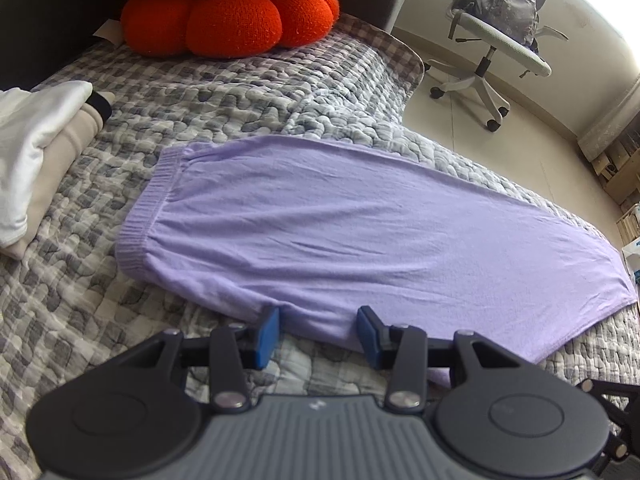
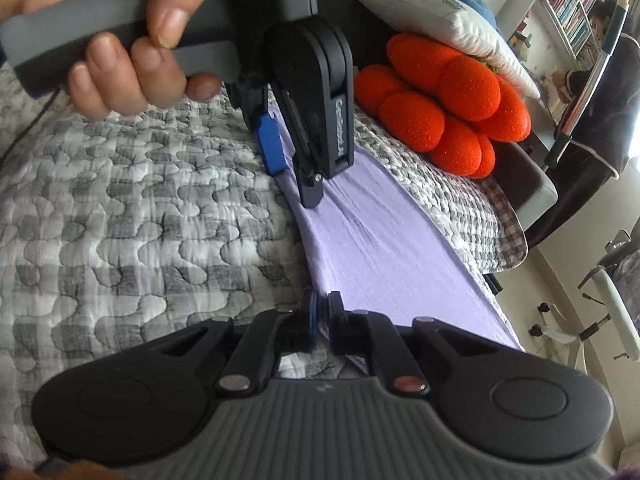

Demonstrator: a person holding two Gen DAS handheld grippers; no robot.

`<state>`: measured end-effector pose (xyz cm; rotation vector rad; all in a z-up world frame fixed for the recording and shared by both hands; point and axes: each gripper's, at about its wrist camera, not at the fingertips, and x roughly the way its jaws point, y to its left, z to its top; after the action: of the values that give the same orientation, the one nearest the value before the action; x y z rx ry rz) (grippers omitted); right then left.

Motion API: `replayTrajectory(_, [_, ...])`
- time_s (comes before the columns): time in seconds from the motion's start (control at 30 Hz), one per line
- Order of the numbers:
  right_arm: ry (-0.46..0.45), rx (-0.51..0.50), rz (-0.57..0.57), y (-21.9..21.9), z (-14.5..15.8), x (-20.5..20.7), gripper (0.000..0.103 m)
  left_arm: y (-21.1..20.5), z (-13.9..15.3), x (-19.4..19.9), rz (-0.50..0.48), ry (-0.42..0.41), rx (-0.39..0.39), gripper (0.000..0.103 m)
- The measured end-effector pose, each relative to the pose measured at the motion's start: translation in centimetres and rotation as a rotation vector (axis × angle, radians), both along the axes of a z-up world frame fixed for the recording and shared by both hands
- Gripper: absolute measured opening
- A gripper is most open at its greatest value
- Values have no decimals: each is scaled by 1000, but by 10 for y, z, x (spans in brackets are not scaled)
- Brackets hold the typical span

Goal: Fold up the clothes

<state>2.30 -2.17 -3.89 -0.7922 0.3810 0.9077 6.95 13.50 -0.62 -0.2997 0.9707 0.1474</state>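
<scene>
**Lilac garment on quilt: right gripper pinching, left gripper spread**

Left wrist view. The lilac garment (image 1: 360, 236) lies flat on the grey-and-white quilted bedspread (image 1: 200, 108), folded lengthwise into a long panel. Its ribbed waistband (image 1: 144, 216) points toward the left of the frame; the opposite end runs toward the lower right. Light creases cross the fabric. The left gripper (image 1: 318, 334) sits at the near long edge of the garment with its blue pads (image 1: 269, 336) spread wide apart; the pads reach the fabric edge, but no cloth is clamped between them. To the far left, a stack of folded clothes (image 1: 36, 152), white on top of beige, rests on the quilt, apart from the garment. An orange knitted cushion (image 1: 228, 20) sits at the far end of the bed. A white office chair (image 1: 496, 48) stands on the floor beyond the bed.

Right wrist view. The right gripper (image 2: 320, 314) has its pads pressed together on the near end of the lilac garment (image 2: 384, 248), pinching its edge. The cloth stretches away from the pinch toward the other gripper. The left gripper (image 2: 288, 152) appears further along the garment, held by a hand (image 2: 120, 52) wrapped around its grey handle; one blue pad is visible at the cloth's left edge. The orange cushion (image 2: 444, 104) lies at upper right, with a white pillow (image 2: 444, 20) resting on it.
</scene>
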Motion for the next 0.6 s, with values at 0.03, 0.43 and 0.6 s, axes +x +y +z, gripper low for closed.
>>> replayTrajectory(0.03, [0, -1, 0, 1, -1, -1, 6, 0, 0, 0, -1, 0, 1, 44])
replayTrajectory(0.43, [-14, -38, -11, 6, -11, -5, 8, -3, -2, 0, -16, 2, 21, 44])
replayTrajectory(0.6, [-23, -38, -15, 6, -13, -7, 10, -4, -2, 0, -22, 1, 24, 46])
